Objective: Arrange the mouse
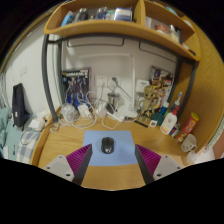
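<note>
A dark computer mouse lies on a light blue mouse mat on the wooden desk. My gripper is open, its two fingers with magenta pads spread wide at either side. The mouse rests on the mat just ahead of the fingertips, between their lines, with clear gaps on both sides. Nothing is held.
The desk's back is crowded: a dark monitor at the left, tangled white cables, bottles and small containers at the right. A wooden shelf with items runs above, against the white wall.
</note>
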Motion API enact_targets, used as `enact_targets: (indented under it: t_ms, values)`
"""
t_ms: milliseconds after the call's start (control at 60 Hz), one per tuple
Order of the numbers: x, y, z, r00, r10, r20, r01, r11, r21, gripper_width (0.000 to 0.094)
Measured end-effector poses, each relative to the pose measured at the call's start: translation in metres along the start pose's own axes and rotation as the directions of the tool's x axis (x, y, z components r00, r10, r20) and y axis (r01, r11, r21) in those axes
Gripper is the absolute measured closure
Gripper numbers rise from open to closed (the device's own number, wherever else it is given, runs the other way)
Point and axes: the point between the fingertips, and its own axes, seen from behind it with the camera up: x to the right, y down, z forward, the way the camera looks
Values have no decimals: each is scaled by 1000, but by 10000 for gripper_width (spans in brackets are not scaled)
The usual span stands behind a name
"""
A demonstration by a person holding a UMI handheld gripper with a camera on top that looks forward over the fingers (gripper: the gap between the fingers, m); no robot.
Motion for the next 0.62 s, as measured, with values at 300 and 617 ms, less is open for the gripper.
enact_targets:
  t_ms: [300, 617]
  values:
    - [5, -21, -97, 999, 36, -4, -36, 996, 85, 66]
    - [43, 3, -138, 999, 33, 9, -34, 996, 85, 69]
